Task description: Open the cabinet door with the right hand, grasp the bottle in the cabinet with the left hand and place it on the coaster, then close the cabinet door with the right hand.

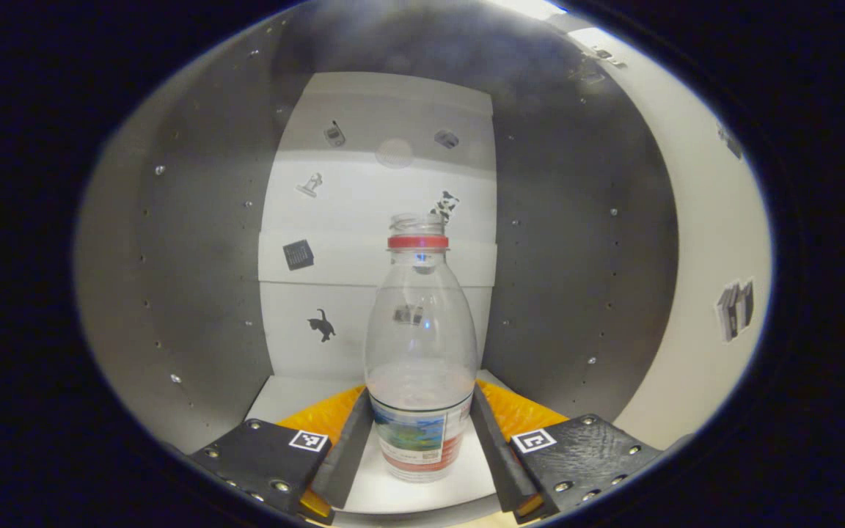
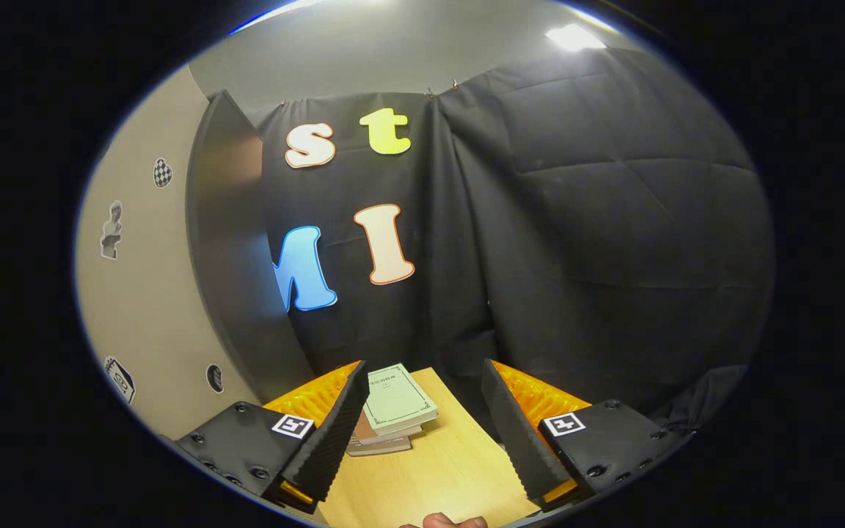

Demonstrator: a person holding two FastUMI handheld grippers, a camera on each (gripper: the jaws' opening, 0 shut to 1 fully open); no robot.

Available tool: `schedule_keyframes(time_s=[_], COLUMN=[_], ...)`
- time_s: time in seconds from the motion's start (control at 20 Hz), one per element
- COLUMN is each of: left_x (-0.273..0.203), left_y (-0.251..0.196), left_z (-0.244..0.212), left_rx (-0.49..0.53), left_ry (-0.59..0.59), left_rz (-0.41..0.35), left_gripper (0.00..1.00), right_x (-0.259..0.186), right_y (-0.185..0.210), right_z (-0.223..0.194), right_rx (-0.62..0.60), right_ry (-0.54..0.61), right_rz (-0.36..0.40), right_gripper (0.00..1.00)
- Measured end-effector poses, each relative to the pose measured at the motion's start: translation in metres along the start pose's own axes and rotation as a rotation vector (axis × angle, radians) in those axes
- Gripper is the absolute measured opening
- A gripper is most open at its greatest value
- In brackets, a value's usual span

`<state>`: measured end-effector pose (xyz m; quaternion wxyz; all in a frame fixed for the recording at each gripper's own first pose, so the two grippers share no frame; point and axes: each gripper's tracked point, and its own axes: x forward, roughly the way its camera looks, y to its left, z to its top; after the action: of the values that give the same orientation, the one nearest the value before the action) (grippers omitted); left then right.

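Left gripper view: my left gripper (image 1: 422, 447) is inside the cabinet (image 1: 202, 279), fingers straddling the bottle (image 1: 421, 352). Bottle stands upright on the white cabinet floor, clear plastic, red ring at the neck, no cap that I can see, label at its base. Both pads sit right against the label's sides; looks like contact, but I can't tell if they're truly clamped. Behind the bottle, the white back panel (image 1: 382, 220) carries small dark stickers; grey side walls to either side of the bottle. Right of the bottle, past the grey wall, a pale surface with another sticker.

Right gripper view: my right gripper (image 2: 422, 433) is spread wide, holding nothing, above the wooden table (image 2: 437, 469). A stack of books (image 2: 393, 411) lies on the table just beyond the fingers, nearer my left finger. Left of the books, the grey cabinet door (image 2: 228, 249) stands open, edge-on, next to a beige panel with stickers.
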<state>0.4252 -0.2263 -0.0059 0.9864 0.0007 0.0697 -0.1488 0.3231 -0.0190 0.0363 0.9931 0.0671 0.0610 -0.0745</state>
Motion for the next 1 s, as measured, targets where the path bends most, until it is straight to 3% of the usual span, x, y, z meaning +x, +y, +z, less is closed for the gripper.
schedule_keyframes(time_s=[0.45, 0.75, 1.0], left_x=[-0.099, -0.177, -0.237], left_y=[0.007, 0.051, 0.088], left_z=[0.019, 0.001, -0.041], left_rx=[-0.029, -0.023, -0.005], left_ry=[-0.033, -0.024, 0.018], left_rz=[-0.037, 0.033, 0.116], left_gripper=[0.75, 0.73, 0.73], right_x=[-0.024, -0.043, -0.057], right_y=[0.019, 0.036, 0.055], right_z=[0.007, 0.011, 0.011], right_rx=[-0.011, -0.018, -0.048], right_ry=[-0.026, -0.030, -0.022], right_rz=[0.044, 0.075, 0.110], right_gripper=[0.98, 0.98, 0.98])
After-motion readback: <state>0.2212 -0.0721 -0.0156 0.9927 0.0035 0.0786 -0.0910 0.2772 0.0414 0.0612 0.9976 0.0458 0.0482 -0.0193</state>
